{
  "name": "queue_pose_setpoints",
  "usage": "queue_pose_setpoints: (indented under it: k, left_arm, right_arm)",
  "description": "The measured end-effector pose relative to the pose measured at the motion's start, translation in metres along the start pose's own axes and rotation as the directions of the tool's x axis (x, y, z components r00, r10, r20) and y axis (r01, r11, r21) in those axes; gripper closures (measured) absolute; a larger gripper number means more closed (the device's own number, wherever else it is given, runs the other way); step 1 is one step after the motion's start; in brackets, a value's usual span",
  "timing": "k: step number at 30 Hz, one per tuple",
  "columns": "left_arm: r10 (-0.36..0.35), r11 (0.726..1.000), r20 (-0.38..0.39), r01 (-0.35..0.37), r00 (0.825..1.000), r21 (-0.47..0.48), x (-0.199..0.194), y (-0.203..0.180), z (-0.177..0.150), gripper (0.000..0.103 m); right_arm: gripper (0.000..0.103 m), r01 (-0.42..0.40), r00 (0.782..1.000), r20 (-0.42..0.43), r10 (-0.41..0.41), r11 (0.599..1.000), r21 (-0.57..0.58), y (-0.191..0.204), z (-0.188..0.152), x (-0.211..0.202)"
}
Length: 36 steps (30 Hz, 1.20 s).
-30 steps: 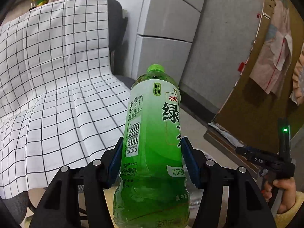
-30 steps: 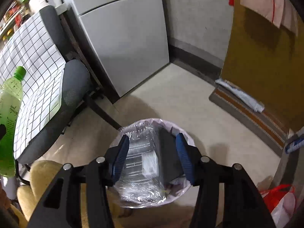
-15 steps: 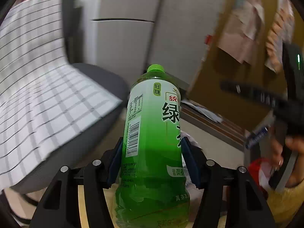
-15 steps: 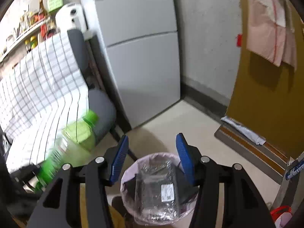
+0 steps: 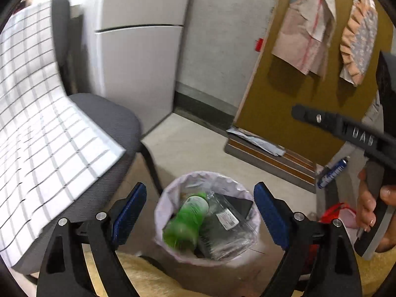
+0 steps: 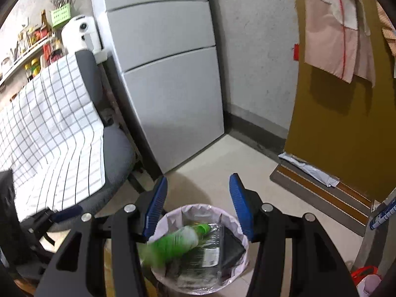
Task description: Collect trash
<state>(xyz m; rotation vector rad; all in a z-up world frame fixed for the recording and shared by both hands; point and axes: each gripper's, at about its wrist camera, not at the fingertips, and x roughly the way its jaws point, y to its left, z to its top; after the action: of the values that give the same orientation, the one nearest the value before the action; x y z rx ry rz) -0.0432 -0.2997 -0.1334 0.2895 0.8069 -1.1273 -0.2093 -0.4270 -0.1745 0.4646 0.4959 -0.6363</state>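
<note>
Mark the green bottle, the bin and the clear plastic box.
green bottle [image 5: 189, 219], left wrist view, on its blurred green body
bin [image 5: 173, 185], left wrist view, on the liner at its far rim
clear plastic box [image 6: 210, 252], right wrist view, on its white label

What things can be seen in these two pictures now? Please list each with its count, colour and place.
green bottle: 1, green, lying in the trash bin
trash bin: 1, pale pink liner, on the floor below both grippers
clear plastic packaging: 1, transparent, in the bin beside the bottle
chair: 1, grey, left of the bin
checked cloth: 1, white with dark lines, draped over the chair
refrigerator: 1, light grey, behind the chair
door: 1, mustard brown, at right
pink garment: 1, hanging on the door
left hand-held gripper: 1, black with blue pads, open
right hand-held gripper: 1, same colours, open
</note>
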Motion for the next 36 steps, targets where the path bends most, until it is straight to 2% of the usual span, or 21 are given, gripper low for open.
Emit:
queue_pose_setpoints:
  k: [6,12,15,19,20,22,26,32,36]
  left_arm:
    - [0.124,0.991,0.010,-0.124,0.992,-0.052,-0.018,0.025,-0.010,0.015]
    - [0.233,0.966,-0.010,-0.233,0.972,-0.111,-0.042,0.045,-0.016,0.015]
    - [0.291,0.947,-0.031,-0.293,0.956,-0.132,-0.055,0.050,-0.013,0.013]
    - [0.350,0.925,-0.044,-0.353,0.936,-0.140,-0.074,0.054,-0.007,0.009]
    - [0.357,0.922,-0.053,-0.361,0.932,-0.140,-0.079,0.054,-0.006,0.008]
    - [0.358,0.918,-0.062,-0.363,0.932,-0.159,-0.088,0.057,-0.004,0.007]
    - [0.373,0.904,-0.087,-0.383,0.924,-0.192,-0.107,0.064,-0.003,0.006]
    - [0.411,0.873,-0.079,-0.417,0.908,-0.253,-0.142,0.075,0.001,0.006]
    - [0.450,0.850,-0.067,-0.450,0.890,-0.274,-0.170,0.079,0.006,0.006]
  right_arm:
    - [0.050,-0.043,0.998,-0.052,0.041,0.998,-0.043,0.025,-0.009,0.009]
    - [0.040,-0.092,0.992,-0.103,0.079,0.987,-0.130,0.056,-0.015,0.006]
    - [0.031,-0.103,0.988,-0.134,0.080,0.979,-0.173,0.070,-0.016,0.001]
    - [0.020,-0.087,0.990,-0.131,0.056,0.966,-0.244,0.087,-0.011,-0.013]
    - [0.018,-0.090,0.990,-0.127,0.059,0.963,-0.253,0.090,-0.010,-0.016]
    - [0.007,-0.100,0.990,-0.127,0.067,0.956,-0.275,0.097,-0.007,-0.024]
    - [0.006,-0.121,0.989,-0.115,0.089,0.943,-0.309,0.107,0.003,-0.040]
    - [0.006,-0.218,0.973,-0.139,0.182,0.923,-0.317,0.118,0.020,-0.058]
    - [0.006,-0.223,0.974,-0.119,0.192,0.898,-0.379,0.132,0.029,-0.076]
